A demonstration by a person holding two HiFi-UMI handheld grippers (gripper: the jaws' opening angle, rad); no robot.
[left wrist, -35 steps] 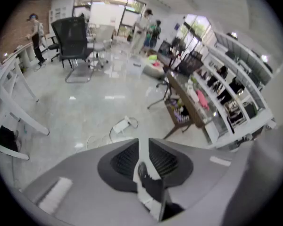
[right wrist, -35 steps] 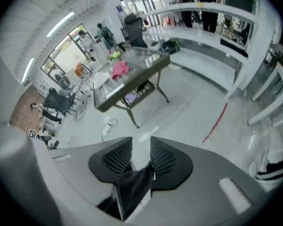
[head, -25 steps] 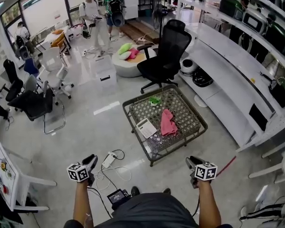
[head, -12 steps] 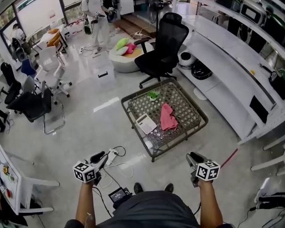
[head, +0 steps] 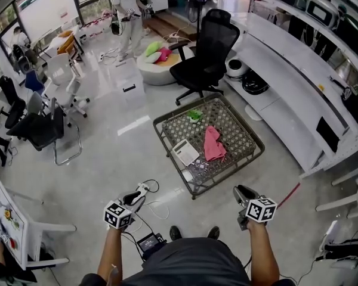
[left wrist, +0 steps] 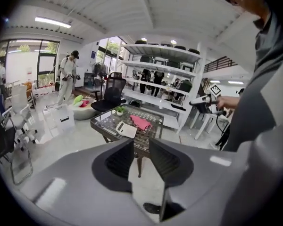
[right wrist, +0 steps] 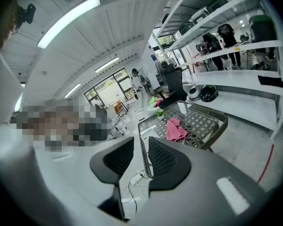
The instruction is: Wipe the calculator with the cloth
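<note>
Calculator point(head: 184, 152) and cloth point(head: 213, 143) are both well away from the grippers, lying side by side on the low lattice table point(head: 163, 139), white calculator to the left and pink cloth to the right, close together but apart.

The left gripper point(head: 141, 192) has its jaws a narrow gap apart with nothing between them. Through the gap its own view shows only floor and a table leg. The right gripper point(head: 241, 191) has just been closing its jaws. They stand a slim gap apart and are also empty. Both are held out in front of the person, short of the table's near edge and touching nothing.

The head view shows the marker cubes on both grippers, a small green plant point(head: 195, 115) at the table's far side and a black office chair point(head: 206, 64) beyond it. The left gripper view looks across the table from low down, with the calculator nearest and the cloth behind it. It also catches the right gripper in the person's hand, which the right gripper view cannot show. That view takes in the cloth on the table and the white shelves point(right wrist: 236, 86) alongside.
</note>
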